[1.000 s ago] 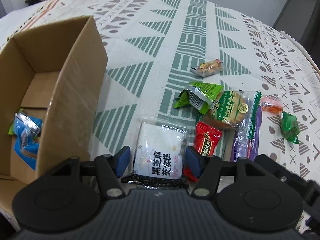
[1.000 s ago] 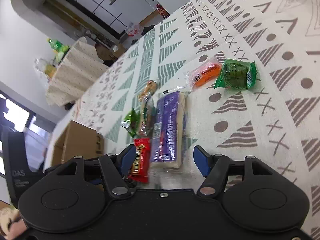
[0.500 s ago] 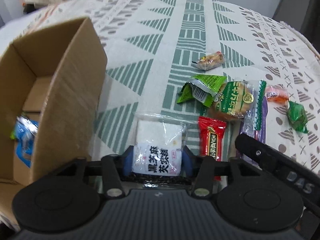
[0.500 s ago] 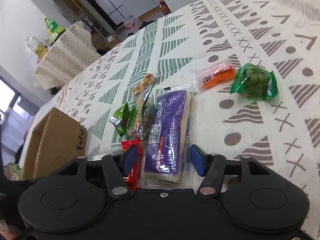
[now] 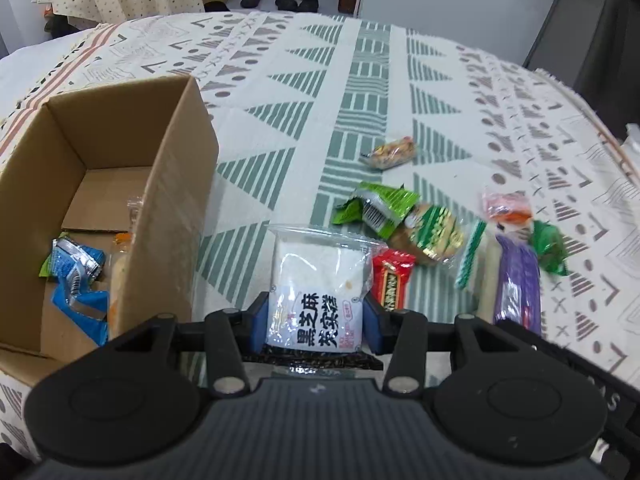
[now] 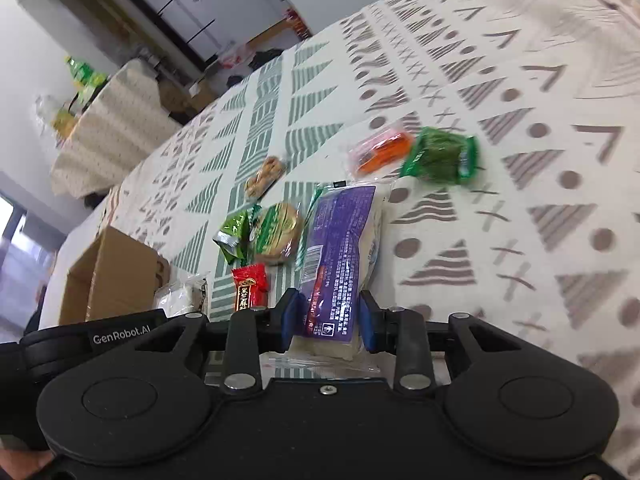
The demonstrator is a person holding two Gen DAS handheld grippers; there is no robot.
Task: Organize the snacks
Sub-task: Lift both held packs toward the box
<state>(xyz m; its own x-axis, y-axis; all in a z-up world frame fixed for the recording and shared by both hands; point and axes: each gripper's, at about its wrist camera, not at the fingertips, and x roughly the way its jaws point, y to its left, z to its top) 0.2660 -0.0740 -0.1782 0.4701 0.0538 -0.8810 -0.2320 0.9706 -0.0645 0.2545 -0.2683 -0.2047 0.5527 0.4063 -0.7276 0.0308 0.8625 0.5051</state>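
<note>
With both grips made near the packets' near ends, you can lift each clear of the pile. Your left hand-held gripper point(image 5: 315, 322) has just closed on the white cake packet point(image 5: 318, 292); your right hand-held gripper point(image 6: 327, 322), jaws just closing, pinches the purple packet point(image 6: 340, 248). Both packets sit just beside the red snack point(image 5: 392, 278) on the bench point(image 5: 360, 80). The cardboard box point(image 5: 168, 208) at left stands open, holding a blue wrapper point(image 5: 76, 280) and a pale packet against its wall; likely both go there.

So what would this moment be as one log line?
left gripper: shut on white cake pack | right gripper: shut on purple pack | box: open
</note>
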